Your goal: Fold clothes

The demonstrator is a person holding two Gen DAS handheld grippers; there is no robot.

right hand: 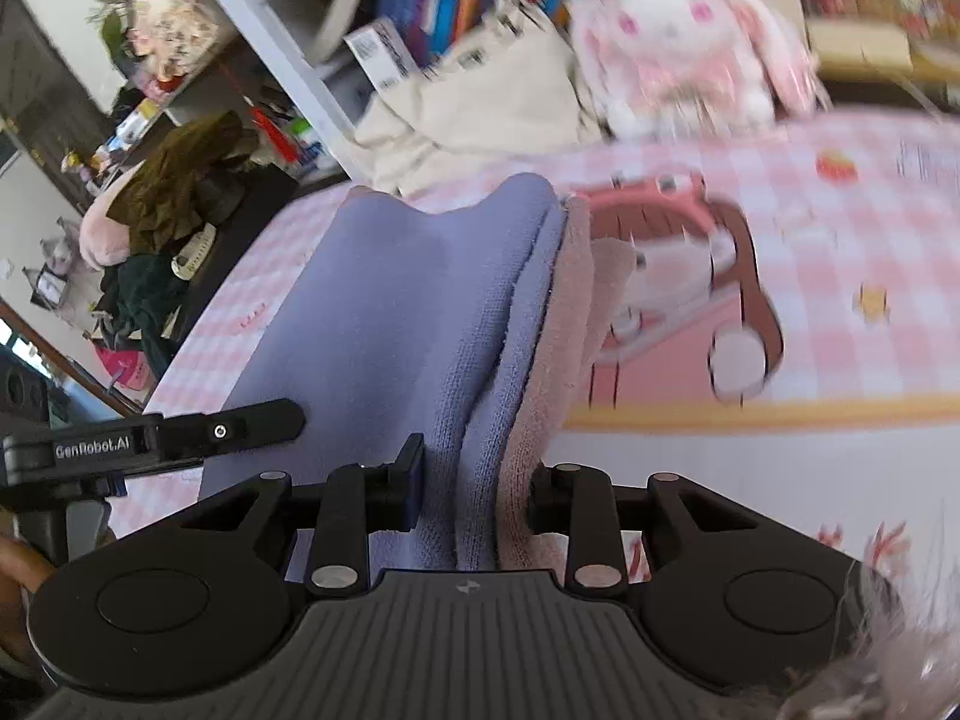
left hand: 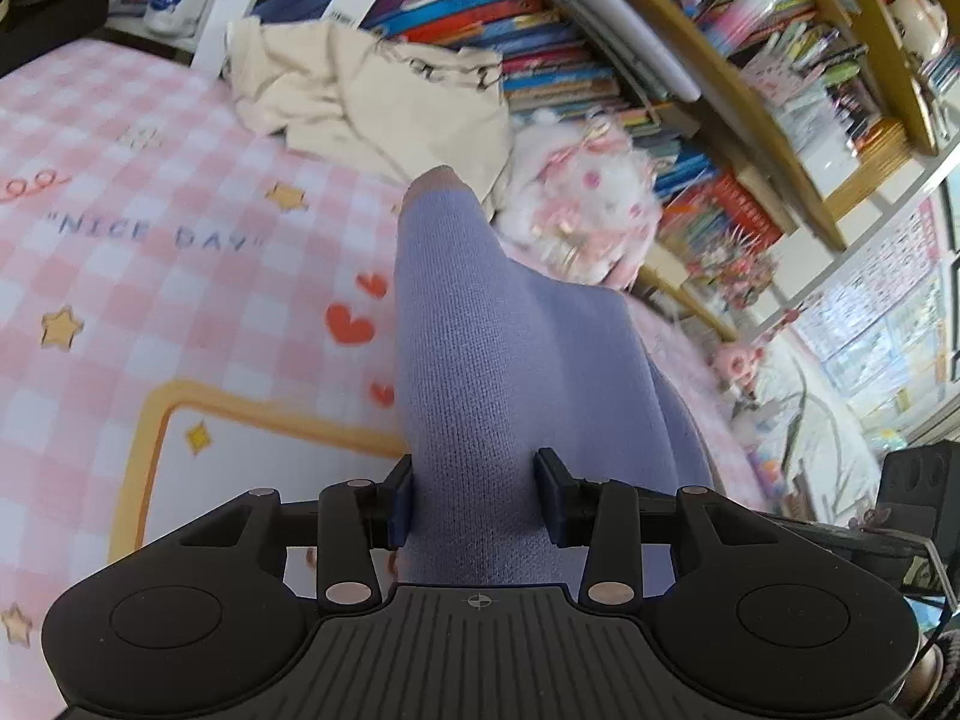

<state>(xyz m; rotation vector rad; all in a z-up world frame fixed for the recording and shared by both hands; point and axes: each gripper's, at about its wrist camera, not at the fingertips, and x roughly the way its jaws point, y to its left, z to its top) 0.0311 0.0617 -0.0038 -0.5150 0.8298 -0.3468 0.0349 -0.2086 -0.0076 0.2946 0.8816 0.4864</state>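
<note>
A lavender knit garment (left hand: 498, 360) with a dusty-pink inner layer (right hand: 564, 324) is lifted off the pink checked bedsheet (left hand: 150, 180). In the left wrist view my left gripper (left hand: 474, 495) is shut on a thick fold of it, and the cloth rises away to a peak. In the right wrist view my right gripper (right hand: 477, 489) is shut on a bundle of lavender and pink layers (right hand: 420, 300). The cloth fills the gap between both pairs of pads and hides the bed right below them.
A crumpled cream garment (left hand: 372, 96) and a pink-and-white plush toy (left hand: 588, 204) lie at the bed's far edge, against a crowded bookshelf (left hand: 720, 60). A black bar labelled GenRobot.AI (right hand: 180, 432) reaches in from the left. Dark clothes (right hand: 168, 198) are piled beyond the bed's left side.
</note>
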